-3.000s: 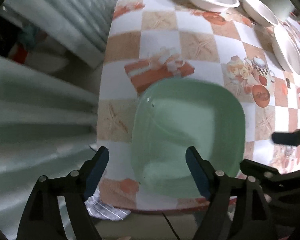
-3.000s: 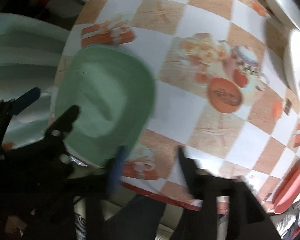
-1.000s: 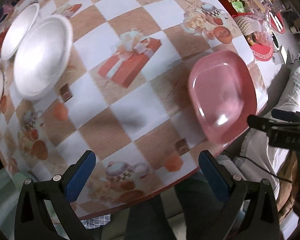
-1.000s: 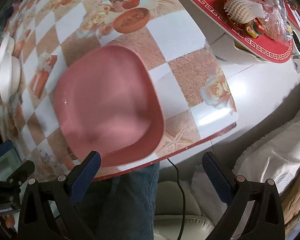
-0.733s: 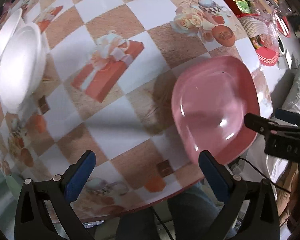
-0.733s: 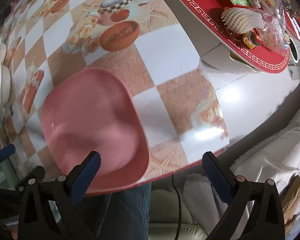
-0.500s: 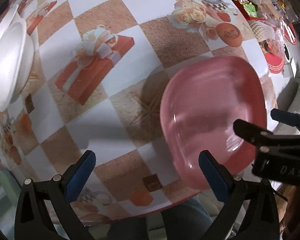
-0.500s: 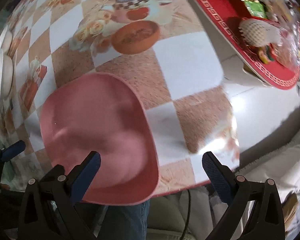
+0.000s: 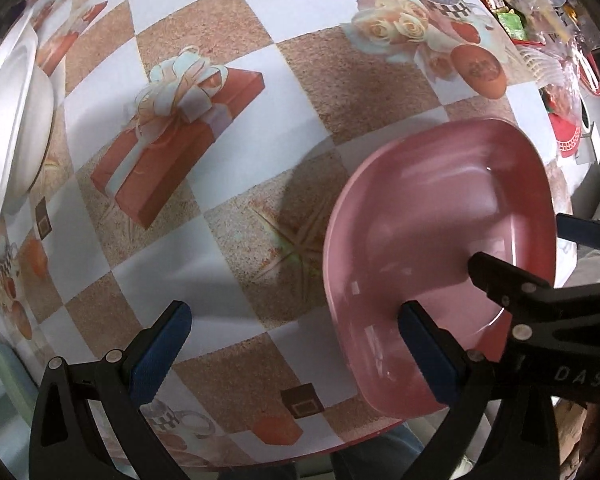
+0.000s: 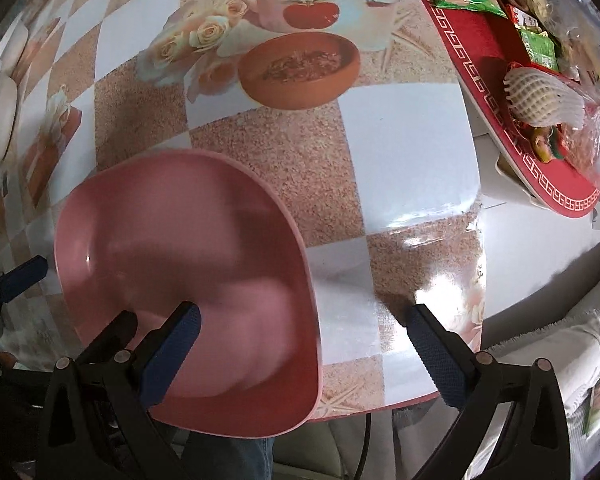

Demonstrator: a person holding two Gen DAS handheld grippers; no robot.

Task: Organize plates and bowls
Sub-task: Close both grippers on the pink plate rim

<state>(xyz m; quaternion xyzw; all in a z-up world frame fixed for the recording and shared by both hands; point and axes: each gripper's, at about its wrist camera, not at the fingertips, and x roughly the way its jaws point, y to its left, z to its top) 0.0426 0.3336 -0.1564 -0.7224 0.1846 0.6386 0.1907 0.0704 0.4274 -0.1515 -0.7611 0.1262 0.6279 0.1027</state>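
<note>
A pink square plate (image 9: 440,232) lies at the table's near edge, and its near rim juts out past that edge (image 10: 236,420). My left gripper (image 9: 294,344) is open, with the plate's left rim between its fingers. My right gripper (image 10: 302,348) is open too: its left finger hangs over the plate's inside and its right finger is outside the rim. In the left wrist view the right gripper (image 9: 528,248) comes in from the right over the plate. One blue pad of the left gripper's fingers (image 10: 24,274) shows at the left of the right wrist view.
White bowls (image 9: 8,120) stand stacked at the table's far left. A red mat with snack packets (image 10: 540,128) lies on a lower surface to the right. A person's jeans (image 10: 228,456) show under the table edge. A white cushion (image 10: 560,340) is at the right.
Three seconds ago both grippers were at a green plate. Over the last second both have closed in on the pink plate, which now fills more of each view; both stay open.
</note>
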